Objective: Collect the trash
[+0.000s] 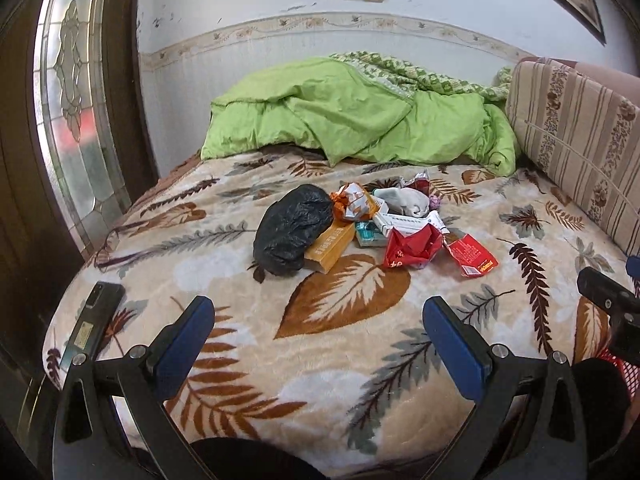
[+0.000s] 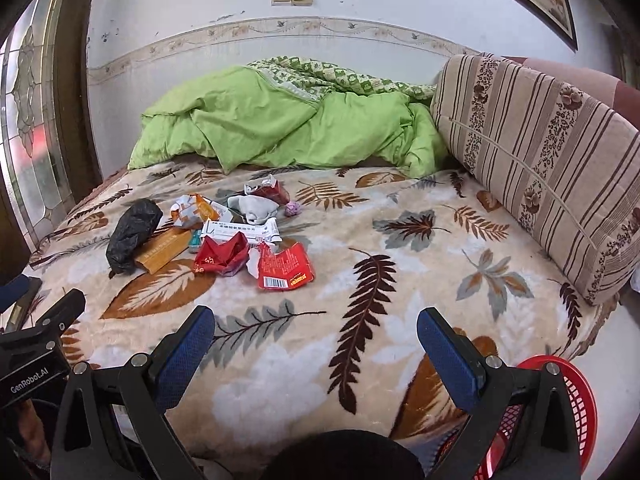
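A pile of trash lies mid-bed on the leaf-pattern blanket (image 1: 340,360): a crumpled black plastic bag (image 1: 290,228), an orange box (image 1: 330,250), a crumpled red wrapper (image 1: 412,248), a flat red packet (image 1: 474,258), a white medicine box (image 1: 408,220) and foil wrappers (image 1: 354,202). In the right wrist view the same pile shows left of centre, with the black bag (image 2: 132,234) and red packet (image 2: 284,266). My left gripper (image 1: 320,344) is open and empty, short of the pile. My right gripper (image 2: 316,352) is open and empty, to the pile's right.
A red mesh basket (image 2: 560,408) stands on the floor at the bed's near right corner. A dark phone (image 1: 94,320) lies at the bed's left edge. A green quilt (image 1: 352,116) is heaped at the far end. A striped cushion (image 2: 540,152) lines the right side.
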Motion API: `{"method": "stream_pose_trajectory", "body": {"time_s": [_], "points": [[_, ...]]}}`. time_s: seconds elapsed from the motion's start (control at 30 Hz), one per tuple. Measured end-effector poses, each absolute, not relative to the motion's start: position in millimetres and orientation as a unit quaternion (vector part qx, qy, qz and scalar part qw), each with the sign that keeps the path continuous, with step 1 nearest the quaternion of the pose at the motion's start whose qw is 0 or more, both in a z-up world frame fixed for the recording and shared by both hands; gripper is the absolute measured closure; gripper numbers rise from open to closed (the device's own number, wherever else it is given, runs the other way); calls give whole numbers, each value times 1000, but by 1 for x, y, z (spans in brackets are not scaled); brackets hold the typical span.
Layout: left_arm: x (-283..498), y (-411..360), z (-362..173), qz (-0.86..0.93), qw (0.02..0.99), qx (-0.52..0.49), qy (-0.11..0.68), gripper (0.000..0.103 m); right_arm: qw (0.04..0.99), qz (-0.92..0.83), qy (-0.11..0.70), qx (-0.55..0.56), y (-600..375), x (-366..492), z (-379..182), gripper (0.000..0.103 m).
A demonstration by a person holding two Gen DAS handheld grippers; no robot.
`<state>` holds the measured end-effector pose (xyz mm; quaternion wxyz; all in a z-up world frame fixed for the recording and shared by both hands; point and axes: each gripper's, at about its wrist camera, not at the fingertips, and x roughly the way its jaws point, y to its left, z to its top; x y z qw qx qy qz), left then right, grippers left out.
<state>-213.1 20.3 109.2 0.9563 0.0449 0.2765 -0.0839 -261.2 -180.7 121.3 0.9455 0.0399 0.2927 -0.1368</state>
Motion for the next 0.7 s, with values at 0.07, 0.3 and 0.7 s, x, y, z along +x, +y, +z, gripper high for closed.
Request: {"method": "stream_pose_trajectory", "body": {"time_s": [0.07, 0.3, 0.7], "points": [[-215, 24, 114, -88, 955, 33, 281, 0, 945, -133, 296, 41, -180, -263, 126, 1], [-226, 23, 132, -95, 956, 35, 275, 0, 942, -123, 308, 52, -177, -267, 144, 1], [-232, 18, 138, -100, 955, 43, 275, 0, 941, -119, 314, 49, -176, -272, 149, 1]]}}
